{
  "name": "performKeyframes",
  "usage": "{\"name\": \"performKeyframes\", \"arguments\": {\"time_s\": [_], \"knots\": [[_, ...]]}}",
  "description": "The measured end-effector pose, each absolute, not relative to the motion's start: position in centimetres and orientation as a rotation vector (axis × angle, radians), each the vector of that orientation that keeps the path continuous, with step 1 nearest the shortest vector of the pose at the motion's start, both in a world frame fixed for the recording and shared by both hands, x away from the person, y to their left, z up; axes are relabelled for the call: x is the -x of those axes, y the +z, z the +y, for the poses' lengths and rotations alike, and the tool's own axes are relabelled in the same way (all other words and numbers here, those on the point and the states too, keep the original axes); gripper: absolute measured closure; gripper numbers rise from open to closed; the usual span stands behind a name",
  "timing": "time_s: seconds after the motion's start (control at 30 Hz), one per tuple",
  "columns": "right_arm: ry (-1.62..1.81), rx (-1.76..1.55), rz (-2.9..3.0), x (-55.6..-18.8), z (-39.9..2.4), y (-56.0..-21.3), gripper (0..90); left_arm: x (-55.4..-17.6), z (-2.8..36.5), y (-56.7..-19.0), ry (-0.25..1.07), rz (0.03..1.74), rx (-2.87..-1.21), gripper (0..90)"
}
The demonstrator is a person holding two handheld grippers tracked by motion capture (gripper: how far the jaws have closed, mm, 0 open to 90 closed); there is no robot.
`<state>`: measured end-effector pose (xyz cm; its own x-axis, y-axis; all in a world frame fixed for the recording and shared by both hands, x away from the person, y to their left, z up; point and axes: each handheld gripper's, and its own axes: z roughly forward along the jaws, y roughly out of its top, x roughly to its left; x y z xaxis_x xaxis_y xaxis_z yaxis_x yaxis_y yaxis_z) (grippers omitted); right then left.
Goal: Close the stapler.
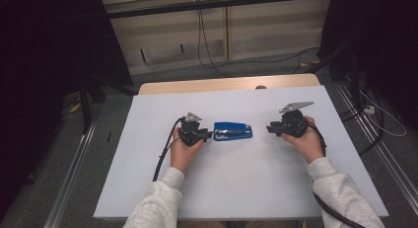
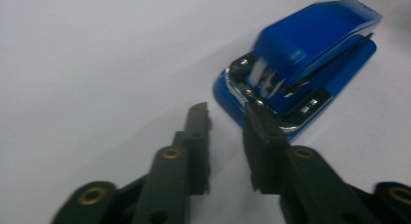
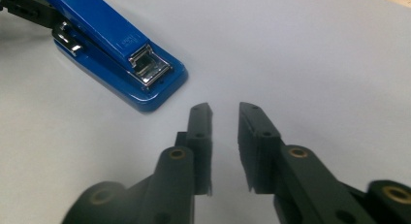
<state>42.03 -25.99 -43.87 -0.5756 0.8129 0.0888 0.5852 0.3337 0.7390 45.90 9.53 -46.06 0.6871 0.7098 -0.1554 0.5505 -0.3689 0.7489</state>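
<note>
Stapler (image 1: pixel 233 131) lies flat mid-table, left gripper (image 1: pixel 209 135) parted right at its hinge end, right gripper (image 1: pixel 269 129) parted, empty, apart, presumably lining up.

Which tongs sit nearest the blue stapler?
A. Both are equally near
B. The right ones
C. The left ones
C: the left tongs sit right at one end of the stapler, while bare table lies between its other end and the right tongs.

A blue stapler (image 1: pixel 233 131) lies on the white table (image 1: pixel 236 188). The left gripper (image 1: pixel 209 135) sits just beside its left end. The right gripper (image 1: pixel 269 128) is held apart, to its right.
</note>
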Motion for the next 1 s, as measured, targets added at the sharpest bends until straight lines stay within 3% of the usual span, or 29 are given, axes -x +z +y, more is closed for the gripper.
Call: {"name": "performKeyframes", "arguments": {"time_s": [0.03, 0.1, 0.17, 0.2, 0.3, 0.37, 0.73, 1.0], "knots": [[1.088, -1.251, 2.306, -42.0, -26.0, -43.9, 67.5, -45.8, 9.8, -45.8, 0.24, 0.972, -2.054, 66.4], [1.112, -1.264, 2.313, -41.8, -25.9, -44.0, 63.8, -45.5, 10.2, -45.5, 0.25, 0.983, -2.028, 53.2], [1.137, -1.283, 2.317, -41.5, -25.9, -43.9, 58.7, -45.0, 10.7, -45.1, 0.252, 0.945, -2.023, 50.4], [1.139, -1.272, 2.318, -41.0, -25.8, -43.8, 53.9, -44.6, 10.9, -45.0, 0.254, 0.939, -2.021, 40.8], [1.149, -1.283, 2.31, -40.5, -25.9, -43.8, 49.7, -43.7, 11.7, -44.7, 0.223, 0.94, -1.995, 36.7], [1.141, -1.267, 2.326, -39.6, -25.8, -43.7, 43.6, -43.2, 12.4, -44.7, 0.203, 0.941, -1.984, 27.5], [1.151, -1.245, 2.342, -36.7, -25.4, -43.3, 25.1, -40.3, 15.7, -44.5, 0.172, 0.924, -1.945, 16.6], [1.148, -1.257, 2.34, -35.5, -25.7, -43.4, 19.9, -39.0, 17.1, -43.9, 0.215, 0.912, -1.938, 13.1]]}}
